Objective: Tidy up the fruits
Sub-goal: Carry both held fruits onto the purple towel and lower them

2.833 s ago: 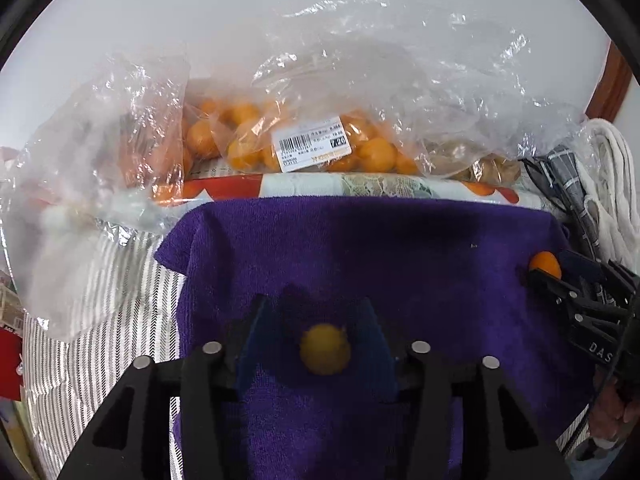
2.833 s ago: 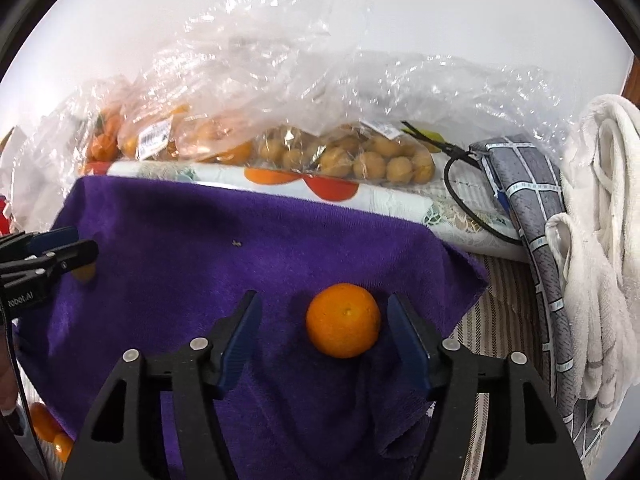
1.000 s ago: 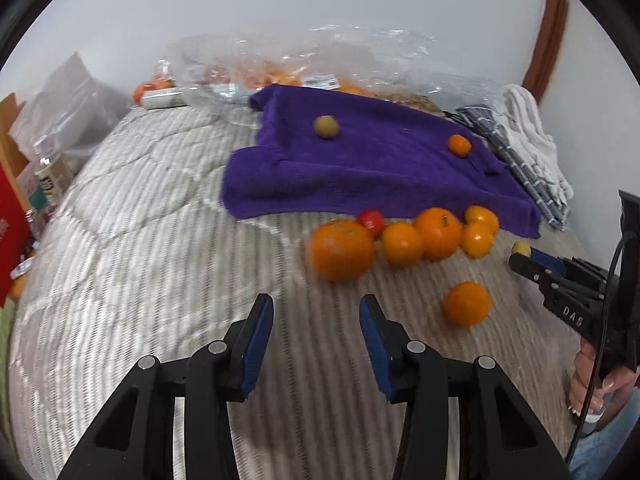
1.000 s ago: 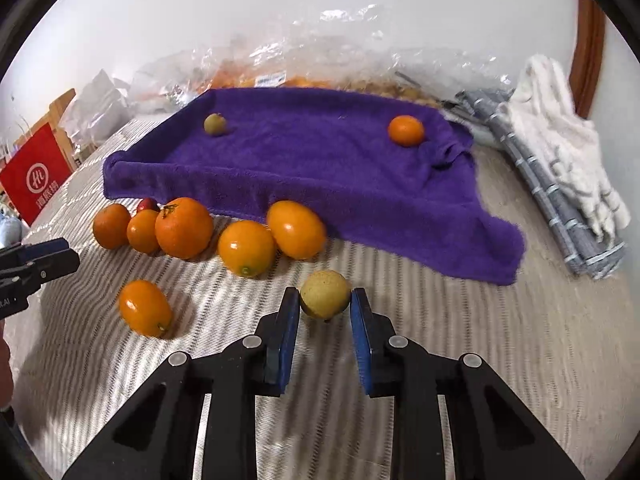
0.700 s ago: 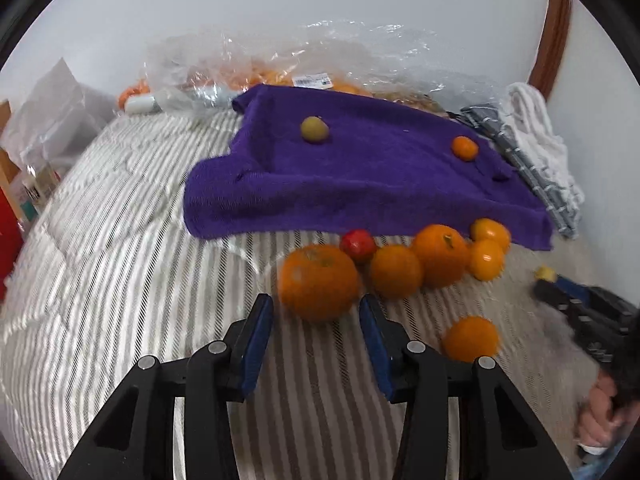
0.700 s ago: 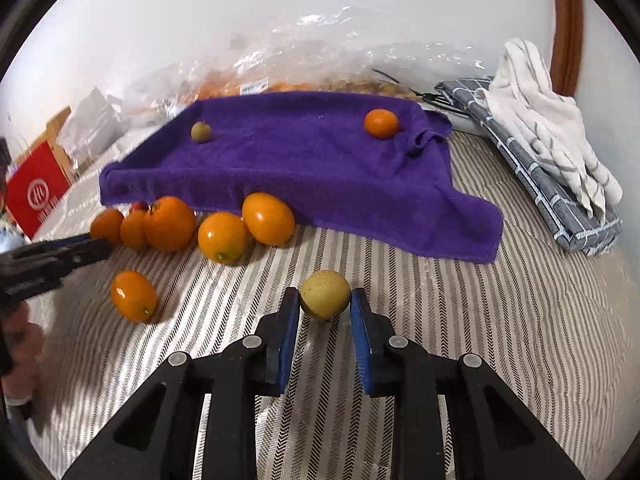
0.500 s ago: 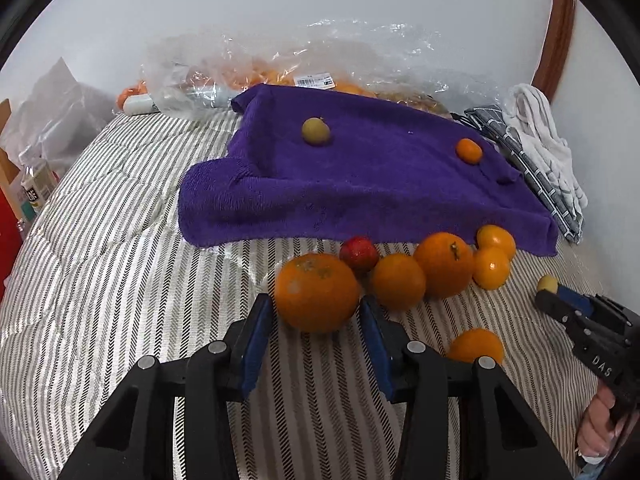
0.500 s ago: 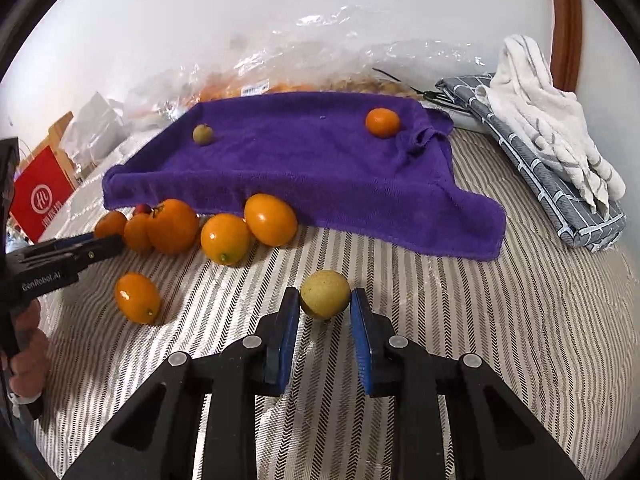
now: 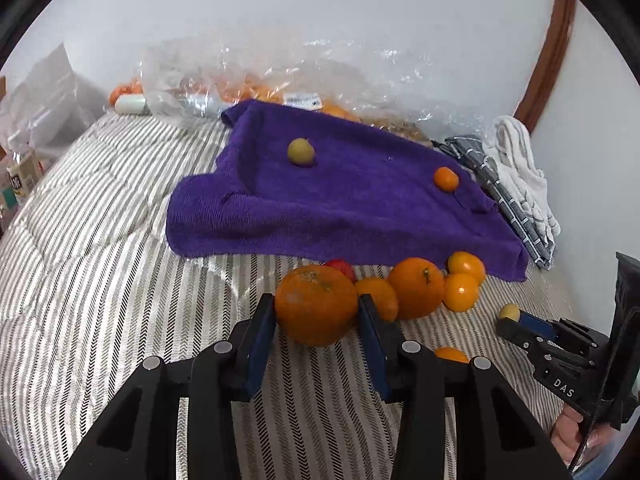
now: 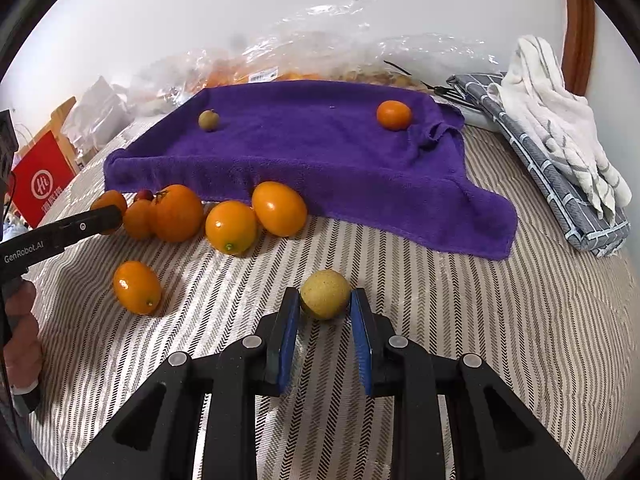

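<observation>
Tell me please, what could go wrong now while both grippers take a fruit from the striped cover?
1. The left gripper, whose jaws have just been closing, flanks the big orange; neighbouring fruits touch it and may roll.
2. The right gripper pinches the small yellow fruit only at its fingertips; it could slip out.

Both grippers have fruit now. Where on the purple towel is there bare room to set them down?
The purple towel is bare across its middle, between the small green fruit at its left back and the small orange at its right back. Its front slope is free too. The striped bedding in front is crowded by the orange pile.
</observation>
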Demonstrator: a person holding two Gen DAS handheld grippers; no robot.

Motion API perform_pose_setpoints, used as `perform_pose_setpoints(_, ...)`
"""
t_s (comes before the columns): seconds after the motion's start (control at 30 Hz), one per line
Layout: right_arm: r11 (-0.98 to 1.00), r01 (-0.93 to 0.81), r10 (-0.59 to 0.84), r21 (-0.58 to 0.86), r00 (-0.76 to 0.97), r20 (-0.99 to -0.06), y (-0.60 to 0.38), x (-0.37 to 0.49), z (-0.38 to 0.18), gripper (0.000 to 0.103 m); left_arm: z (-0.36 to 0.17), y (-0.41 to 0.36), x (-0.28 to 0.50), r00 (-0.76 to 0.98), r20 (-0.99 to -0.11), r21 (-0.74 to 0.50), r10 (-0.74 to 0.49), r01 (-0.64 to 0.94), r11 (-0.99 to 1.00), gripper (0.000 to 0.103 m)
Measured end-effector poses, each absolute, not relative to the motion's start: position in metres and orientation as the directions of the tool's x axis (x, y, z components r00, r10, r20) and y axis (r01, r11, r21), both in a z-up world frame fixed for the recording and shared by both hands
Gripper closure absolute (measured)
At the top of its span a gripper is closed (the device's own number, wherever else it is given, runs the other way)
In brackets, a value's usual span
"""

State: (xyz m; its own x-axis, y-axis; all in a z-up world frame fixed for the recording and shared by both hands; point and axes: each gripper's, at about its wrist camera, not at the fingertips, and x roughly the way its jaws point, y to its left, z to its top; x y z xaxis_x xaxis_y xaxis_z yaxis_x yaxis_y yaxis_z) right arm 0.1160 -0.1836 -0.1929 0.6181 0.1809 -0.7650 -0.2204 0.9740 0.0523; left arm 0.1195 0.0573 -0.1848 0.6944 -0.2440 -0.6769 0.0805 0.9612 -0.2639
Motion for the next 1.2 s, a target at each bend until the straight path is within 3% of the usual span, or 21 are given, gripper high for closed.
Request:
perform_pose_setpoints(0.4, 0.978, -0.190, 0.188, 0.084, 0.643, -0.743, -0.195, 0.113, -0.190, 0.077, -0.171, 0.063, 0.107, 0.764, -0.597, -0.282, -0.243, 0.084, 0.956, 0.064)
perform_pose_setpoints(0.73, 0.985, -0.174, 0.138, 0.022, 0.697, -0.704, -0.193, 0.090, -0.161, 0.077, -0.159, 0.068, 0.092, 0.767, -0.602, -0.255, -0.224, 0.082, 0.963, 0.064)
perform_pose_setpoints(1.2, 0.989, -0.144, 0.133, 0.030, 0.796, -0.591, -0.200, 0.135, -0.079, 0.077, -0.072, 0.067, 0.131, 0.822, -0.537, -0.184, -0.192, 0.108, 0.977, 0.064)
